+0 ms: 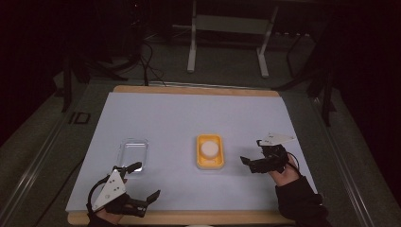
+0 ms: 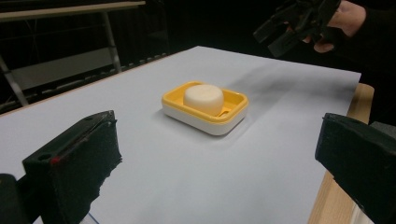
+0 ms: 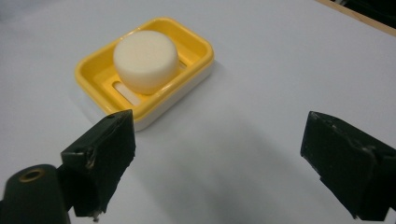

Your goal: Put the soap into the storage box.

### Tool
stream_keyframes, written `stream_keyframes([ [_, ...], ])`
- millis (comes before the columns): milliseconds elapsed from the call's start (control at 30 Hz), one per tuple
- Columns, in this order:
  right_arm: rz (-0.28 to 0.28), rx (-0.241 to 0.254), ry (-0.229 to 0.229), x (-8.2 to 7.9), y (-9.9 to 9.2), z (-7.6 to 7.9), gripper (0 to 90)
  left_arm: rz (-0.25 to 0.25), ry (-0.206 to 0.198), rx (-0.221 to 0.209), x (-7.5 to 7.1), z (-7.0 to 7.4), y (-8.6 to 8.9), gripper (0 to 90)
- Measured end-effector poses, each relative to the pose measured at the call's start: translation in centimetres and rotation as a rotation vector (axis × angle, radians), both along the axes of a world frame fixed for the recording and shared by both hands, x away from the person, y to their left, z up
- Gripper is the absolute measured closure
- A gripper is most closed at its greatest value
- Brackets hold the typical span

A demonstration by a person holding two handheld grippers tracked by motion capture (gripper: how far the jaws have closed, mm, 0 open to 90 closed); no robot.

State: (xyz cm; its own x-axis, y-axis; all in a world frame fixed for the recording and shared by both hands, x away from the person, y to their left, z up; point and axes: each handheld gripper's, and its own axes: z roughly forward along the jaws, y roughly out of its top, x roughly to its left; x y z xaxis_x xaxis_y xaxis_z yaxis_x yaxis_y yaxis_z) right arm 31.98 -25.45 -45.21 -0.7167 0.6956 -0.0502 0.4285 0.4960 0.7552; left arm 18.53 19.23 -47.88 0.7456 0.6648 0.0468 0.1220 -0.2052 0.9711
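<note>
A yellow soap dish (image 1: 210,152) (image 2: 205,110) (image 3: 98,74) with a white base lies in the middle of the white sheet. A round white soap bar (image 1: 209,148) (image 2: 203,99) (image 3: 146,60) rests in it. A clear plastic lid (image 1: 133,155) lies flat to the dish's left. My left gripper (image 1: 144,181) (image 2: 224,168) is open near the front left edge, just below the lid, with nothing between its jaws. My right gripper (image 1: 252,151) (image 3: 219,154) (image 2: 275,35) is open a short way right of the dish, held above the sheet.
The white sheet (image 1: 189,118) covers a wooden tabletop (image 1: 189,90) whose edge shows at front and back. Beyond the table stand a metal frame (image 1: 227,42) and cables on a dark floor. A person's hands and dark sleeve (image 1: 302,198) enter from the bottom.
</note>
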Motion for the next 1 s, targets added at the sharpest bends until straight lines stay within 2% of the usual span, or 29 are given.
stream_keyframes([
  [133,0.008,0.028,-0.008,-0.8,-0.4,-0.1,10.1,0.0,0.0,0.0,0.0,0.0,0.0,0.1],
  [233,0.035,0.036,-0.024,-1.4,-0.6,-0.3,10.1,-0.001,0.0,0.001,0.0,0.0,0.0,0.0],
  [300,0.039,0.038,-0.043,-1.8,-0.7,-0.4,10.1,-0.001,0.0,-0.001,0.0,0.0,0.0,0.0],
  [467,0.05,0.044,-0.047,-2.5,-1.0,-0.6,10.1,0.0,0.001,0.001,0.0,0.0,0.0,0.0],
  [500,0.051,0.047,-0.063,-2.7,-1.0,-0.6,10.1,0.0,0.001,0.001,0.0,0.0,0.0,0.0],
  [567,0.06,0.045,-0.052,-3.0,-1.1,-0.8,10.1,0.0,0.001,0.001,0.0,0.0,0.0,0.1],
  [767,0.036,0.026,-0.066,-3.6,-1.6,-1.6,10.1,-0.001,-0.001,0.002,-0.1,0.0,0.0,0.0],
  [800,0.026,0.032,-0.081,-3.7,-1.7,-1.7,10.1,-0.001,-0.001,0.002,-0.1,0.0,0.0,0.0],
  [1000,0.02,0.035,-0.082,-4.1,-2.0,-2.1,10.1,-0.001,-0.003,0.003,-0.1,0.0,-0.1,0.0],
])
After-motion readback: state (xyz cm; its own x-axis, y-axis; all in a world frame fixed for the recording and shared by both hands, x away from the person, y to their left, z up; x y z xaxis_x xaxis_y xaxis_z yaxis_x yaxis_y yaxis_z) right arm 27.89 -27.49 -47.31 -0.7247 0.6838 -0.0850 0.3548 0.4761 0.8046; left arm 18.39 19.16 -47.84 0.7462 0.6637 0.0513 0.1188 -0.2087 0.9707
